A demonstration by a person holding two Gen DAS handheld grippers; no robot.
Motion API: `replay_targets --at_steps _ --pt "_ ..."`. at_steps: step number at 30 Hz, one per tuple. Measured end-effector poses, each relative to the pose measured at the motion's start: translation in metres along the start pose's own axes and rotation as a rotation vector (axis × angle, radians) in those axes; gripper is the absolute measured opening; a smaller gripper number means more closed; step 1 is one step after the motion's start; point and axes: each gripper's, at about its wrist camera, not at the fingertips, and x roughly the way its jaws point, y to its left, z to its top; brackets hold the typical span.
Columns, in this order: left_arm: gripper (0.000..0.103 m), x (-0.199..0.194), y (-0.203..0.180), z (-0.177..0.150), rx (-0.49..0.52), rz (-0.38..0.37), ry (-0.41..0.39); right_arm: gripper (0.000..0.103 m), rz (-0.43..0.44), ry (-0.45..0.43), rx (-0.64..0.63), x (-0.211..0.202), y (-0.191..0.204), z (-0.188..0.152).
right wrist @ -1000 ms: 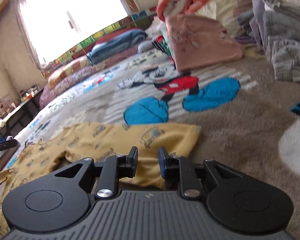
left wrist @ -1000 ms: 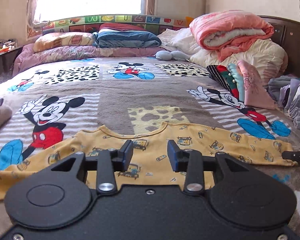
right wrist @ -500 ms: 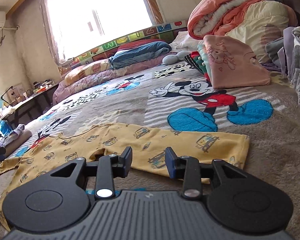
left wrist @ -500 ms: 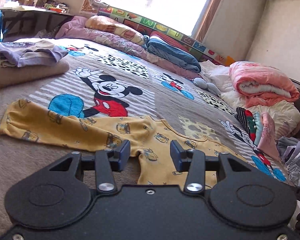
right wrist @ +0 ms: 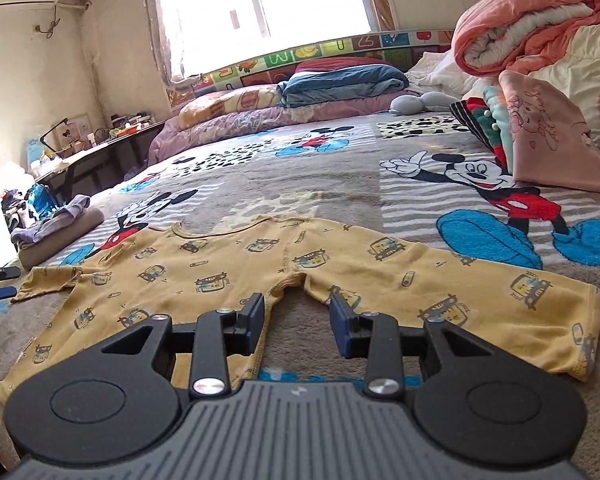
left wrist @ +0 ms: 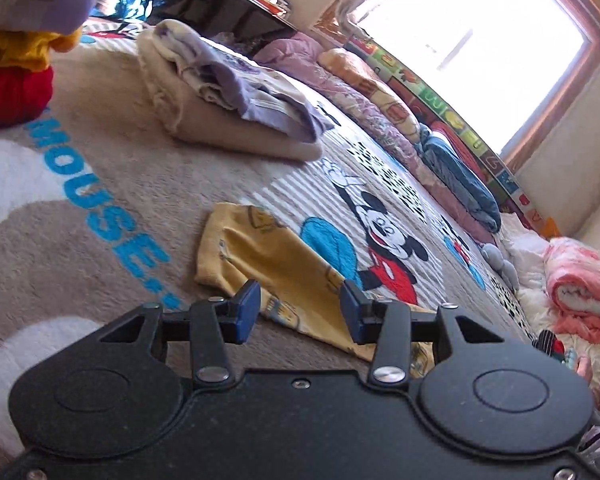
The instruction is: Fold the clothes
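fabric first: yellow printed shirt point(right wrist: 300, 272) lies spread flat on the mickey mouse blanket point(right wrist: 340, 184), neckline away from the right gripper point(right wrist: 296, 318), both sleeves stretched out to either side. right gripper hovers low at the near edge of the shirt, over the underarm notch, its jaws wide apart with nothing between them. left gripper point(left wrist: 296, 310) sits at the far left sleeve point(left wrist: 268, 256), jaws also wide and empty, the sleeve's cuff end just ahead of and between the fingertips. ahead and left of the left gripper rests a folded beige and lilac pile point(left wrist: 228, 92); a red and yellow bundle point(left wrist: 16, 76) is further left. beyond the right gripper, to its right, leans a pink garment point(right wrist: 548, 136), with a rolled orange quilt point(right wrist: 532, 16) above it.
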Motion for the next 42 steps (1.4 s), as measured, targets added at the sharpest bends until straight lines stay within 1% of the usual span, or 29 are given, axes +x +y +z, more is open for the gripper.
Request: replay_targets --at_steps 2,4,7,8,9,13,18,22,26,30,33,34,38,42 --pt "0.042 0.001 0.015 0.007 -0.060 0.025 -0.004 0.038 0.037 0.025 -0.011 0.007 0.014 0.006" --pt "0.042 0.002 0.025 0.011 -0.096 0.038 0.005 0.038 0.079 0.058 -0.023 0.016 0.030 0.013" --pt "0.042 0.005 0.027 0.011 -0.101 0.042 0.020 0.038 0.144 0.108 -0.049 0.038 0.060 0.028" --pt "0.041 0.006 0.027 0.011 -0.101 0.043 0.024 0.038 0.166 0.124 -0.059 0.048 0.071 0.034" --pt "0.034 0.005 0.028 0.010 -0.108 0.050 0.023 0.038 0.183 0.137 -0.067 0.058 0.082 0.039" --pt "0.034 0.000 0.036 0.008 -0.180 0.059 0.011 0.038 0.249 0.196 -0.053 0.103 0.123 0.062" --pt "0.033 -0.003 0.044 0.007 -0.236 0.029 0.021 0.038 0.285 0.252 -0.032 0.160 0.166 0.083" --pt "0.031 -0.001 0.051 0.009 -0.273 -0.011 0.019 0.038 0.299 0.296 0.000 0.199 0.186 0.085" --pt "0.009 -0.001 0.053 0.010 -0.247 -0.004 0.029 0.038 0.284 0.323 0.050 0.227 0.193 0.082" --pt "0.006 -0.011 0.048 0.015 -0.200 -0.032 0.010 0.038 0.255 0.333 0.123 0.244 0.189 0.080" --pt "0.005 -0.022 0.043 0.022 -0.149 -0.066 -0.022 0.038 0.232 0.338 0.125 0.250 0.191 0.077" --pt "0.005 -0.024 0.044 0.023 -0.145 -0.080 -0.024 0.038 0.226 0.339 0.125 0.252 0.192 0.076" --pt "0.004 -0.032 0.053 0.027 -0.160 -0.093 -0.015 0.038 0.204 0.336 0.138 0.256 0.193 0.074" --pt "0.004 -0.038 0.056 0.027 -0.157 -0.097 0.018 0.037 0.187 0.334 0.126 0.259 0.196 0.073"
